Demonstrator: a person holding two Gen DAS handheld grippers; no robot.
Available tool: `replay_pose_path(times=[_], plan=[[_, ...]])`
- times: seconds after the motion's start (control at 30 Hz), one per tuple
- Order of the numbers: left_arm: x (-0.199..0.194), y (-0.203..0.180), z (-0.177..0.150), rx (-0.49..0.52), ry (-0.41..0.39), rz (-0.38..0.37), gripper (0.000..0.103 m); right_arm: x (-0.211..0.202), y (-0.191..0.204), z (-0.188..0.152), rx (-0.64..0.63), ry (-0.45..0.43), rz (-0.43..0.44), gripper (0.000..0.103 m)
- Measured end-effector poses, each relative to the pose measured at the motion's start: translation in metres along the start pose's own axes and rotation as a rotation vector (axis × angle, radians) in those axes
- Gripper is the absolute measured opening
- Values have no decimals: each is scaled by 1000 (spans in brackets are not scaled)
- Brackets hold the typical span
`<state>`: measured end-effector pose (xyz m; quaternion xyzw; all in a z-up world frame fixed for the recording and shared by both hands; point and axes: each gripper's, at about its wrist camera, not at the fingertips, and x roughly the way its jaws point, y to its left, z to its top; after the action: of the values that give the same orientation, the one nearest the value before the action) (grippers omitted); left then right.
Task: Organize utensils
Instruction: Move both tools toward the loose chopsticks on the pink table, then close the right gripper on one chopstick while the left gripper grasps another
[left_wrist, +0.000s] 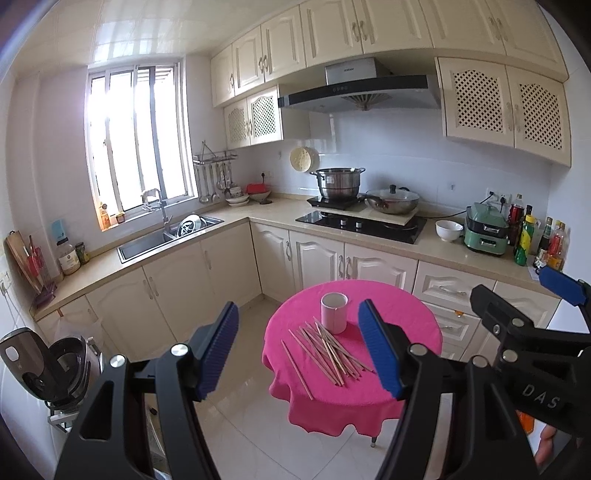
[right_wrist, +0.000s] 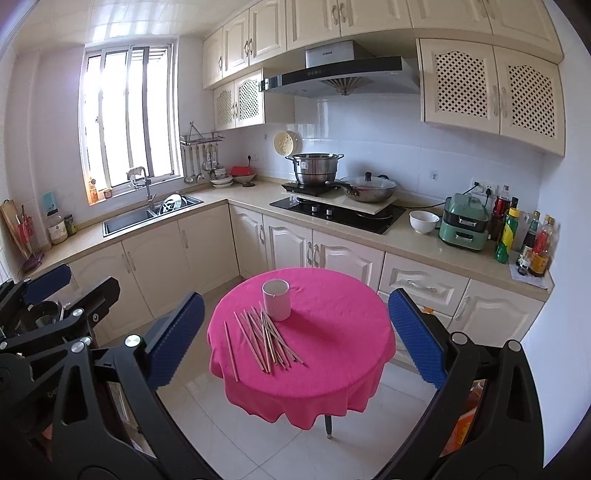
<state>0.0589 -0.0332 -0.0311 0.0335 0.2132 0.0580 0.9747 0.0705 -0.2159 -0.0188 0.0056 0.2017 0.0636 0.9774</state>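
Observation:
A loose pile of several wooden chopsticks (left_wrist: 328, 349) lies on a small round table with a pink cloth (left_wrist: 399, 321), next to an upright, empty white cup (left_wrist: 334, 312). One chopstick (left_wrist: 296, 369) lies apart on the left. My left gripper (left_wrist: 299, 350) is open and empty, held well back from the table. My right gripper (right_wrist: 295, 339) is open and empty too, also short of the table. The chopsticks (right_wrist: 267, 339), cup (right_wrist: 276, 300) and table (right_wrist: 340, 332) show in the right wrist view. The right gripper's fingers (left_wrist: 561, 284) show at the right of the left wrist view.
Kitchen counters run along the back and left, with a sink (left_wrist: 166, 236), a stove (left_wrist: 362, 225) with a pot and pan, a white bowl (left_wrist: 448, 230), a green appliance (left_wrist: 484, 232) and bottles (left_wrist: 543, 240). White tile floor (left_wrist: 258, 435) surrounds the table. An open cooker (left_wrist: 48, 369) stands at left.

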Motion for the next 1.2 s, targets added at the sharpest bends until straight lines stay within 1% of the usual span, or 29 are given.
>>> replay_pose_path(times=[0.23, 0.43, 0.73, 0.87, 0.97, 1.07, 1.13, 1.2], plan=[[22, 7, 2, 0, 25, 4, 66, 24, 5, 2, 1, 26, 10, 97], [57, 21, 7, 7, 42, -8, 66, 56, 19, 6, 8, 43, 0, 97], [138, 52, 29, 27, 81, -51, 66, 126, 48, 19, 20, 93, -14, 97], [171, 64, 34, 46, 110, -75, 66, 156, 57, 23, 43, 130, -21, 97], [197, 69, 32, 58, 133, -93, 66, 176, 60, 24, 61, 142, -20, 97], [220, 72, 27, 64, 166, -93, 66, 201, 62, 20, 77, 182, -3, 97], [242, 76, 21, 52, 211, -105, 66, 219, 60, 15, 83, 217, 5, 97], [263, 77, 16, 45, 248, -104, 66, 237, 54, 9, 103, 230, 8, 97]])
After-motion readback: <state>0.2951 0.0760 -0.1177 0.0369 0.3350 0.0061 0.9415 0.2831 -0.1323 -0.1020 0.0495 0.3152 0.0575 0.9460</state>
